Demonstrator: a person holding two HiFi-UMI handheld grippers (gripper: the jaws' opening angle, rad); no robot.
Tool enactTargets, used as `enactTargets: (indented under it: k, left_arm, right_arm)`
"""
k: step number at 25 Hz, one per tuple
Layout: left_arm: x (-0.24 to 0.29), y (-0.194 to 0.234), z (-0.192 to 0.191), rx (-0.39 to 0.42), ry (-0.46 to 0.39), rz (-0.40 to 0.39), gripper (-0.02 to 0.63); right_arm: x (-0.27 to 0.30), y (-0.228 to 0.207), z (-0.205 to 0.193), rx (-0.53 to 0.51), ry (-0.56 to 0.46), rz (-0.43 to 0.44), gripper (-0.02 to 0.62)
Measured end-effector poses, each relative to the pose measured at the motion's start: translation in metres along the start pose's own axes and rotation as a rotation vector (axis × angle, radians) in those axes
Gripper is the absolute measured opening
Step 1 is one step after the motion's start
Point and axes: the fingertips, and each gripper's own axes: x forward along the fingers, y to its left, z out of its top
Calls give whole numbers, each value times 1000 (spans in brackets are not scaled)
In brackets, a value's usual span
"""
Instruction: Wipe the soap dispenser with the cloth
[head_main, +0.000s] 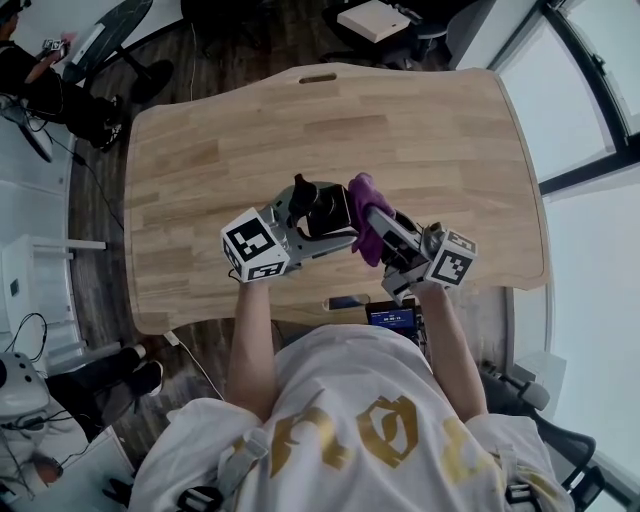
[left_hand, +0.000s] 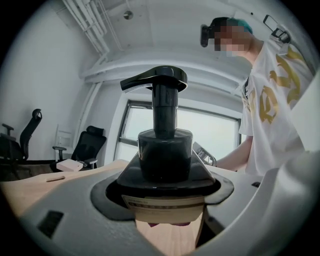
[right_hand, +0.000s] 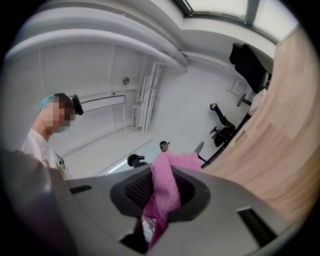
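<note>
The left tongs (left_hand: 167, 194) are closed round the body of the black soap dispenser (left_hand: 164, 155), one jaw on each side just below its shoulder, at the top of the pale label. The pump head stands upright with its spout pointing left in the left gripper view. The right tongs (right_hand: 161, 200) are pinched narrow on a fold of the pink cloth (right_hand: 165, 190), which bunches up above the jaws and trails down between them. In the head view both tools meet in the air above the near edge of the wooden bench (head_main: 420, 130). There the cloth lies against the dispenser's right side, and a pink scrap shows beneath the bottle.
</note>
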Motion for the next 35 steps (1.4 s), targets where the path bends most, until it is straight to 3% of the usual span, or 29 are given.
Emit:
enactTargets:
  k: [5,11,17,21,27,33,35]
  left_arm:
    - [5,-3,15,-16,-84,-12,360]
    - [0,-5,27,-42,-156,-11,360]
    - [-4,-4,38,-69,-221,-14,360]
    - [-2,-3,45,-85,-256,-24,360]
    - [-3,-1,40,-99,-258,-10,360]
    - [-8,9,30,-133,-249,-5,360]
    - [-12,10,21,-147,-238,11,360]
  right_arm:
    - [-7,0,13,81,-98,50,54]
    - [-9,-1,10,131,-125,67,54]
    - [-3,2,-8,153,-70,72,54]
    - [7,8,-29,160,24,92,54]
    - [7,15,-54,156,128,119,54]
    - [-4,8,-23,260,-85,175,54]
    - [-7,4,-20,263,-111,160,54]
